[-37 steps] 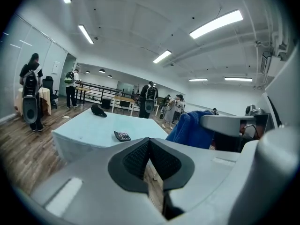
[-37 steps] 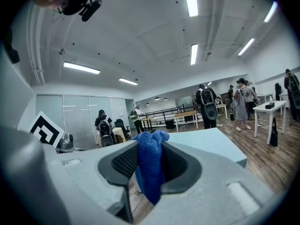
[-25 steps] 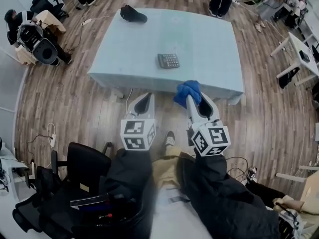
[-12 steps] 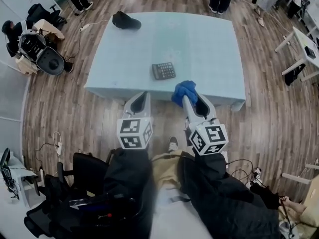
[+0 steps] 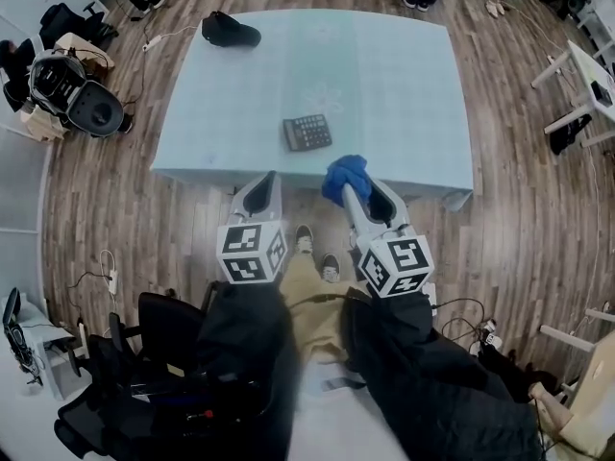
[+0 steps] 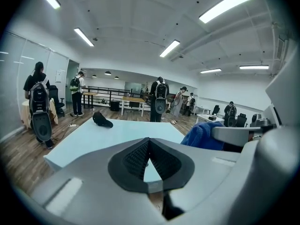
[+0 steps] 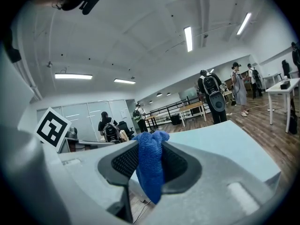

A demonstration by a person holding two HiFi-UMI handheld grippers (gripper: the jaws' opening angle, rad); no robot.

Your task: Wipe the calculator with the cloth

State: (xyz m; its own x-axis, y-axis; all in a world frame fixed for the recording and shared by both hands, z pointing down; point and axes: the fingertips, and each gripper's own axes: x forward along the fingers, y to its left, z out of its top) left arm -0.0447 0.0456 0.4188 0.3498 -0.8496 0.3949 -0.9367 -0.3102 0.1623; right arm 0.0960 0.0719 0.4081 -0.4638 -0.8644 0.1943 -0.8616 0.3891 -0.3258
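Observation:
A dark calculator (image 5: 307, 133) lies flat near the front edge of the pale blue table (image 5: 384, 75). My right gripper (image 5: 354, 188) is shut on a bunched blue cloth (image 5: 344, 178), just short of the table's front edge and to the right of the calculator. In the right gripper view the cloth (image 7: 151, 165) hangs pinched between the jaws. My left gripper (image 5: 259, 192) hovers over the floor in front of the table, below and left of the calculator. Its jaws meet with nothing between them (image 6: 149, 162). The calculator does not show in either gripper view.
A black cap (image 5: 229, 32) rests at the table's far left corner, also seen as a dark cap (image 6: 101, 120) in the left gripper view. Chairs with bags (image 5: 72, 89) stand left of the table. White desks (image 5: 586, 84) line the right. People stand beyond the table.
The table and calculator have shifted lower and nearer in the head view. Both grippers have come closer to the table's front edge. The cloth stays held in the right gripper.

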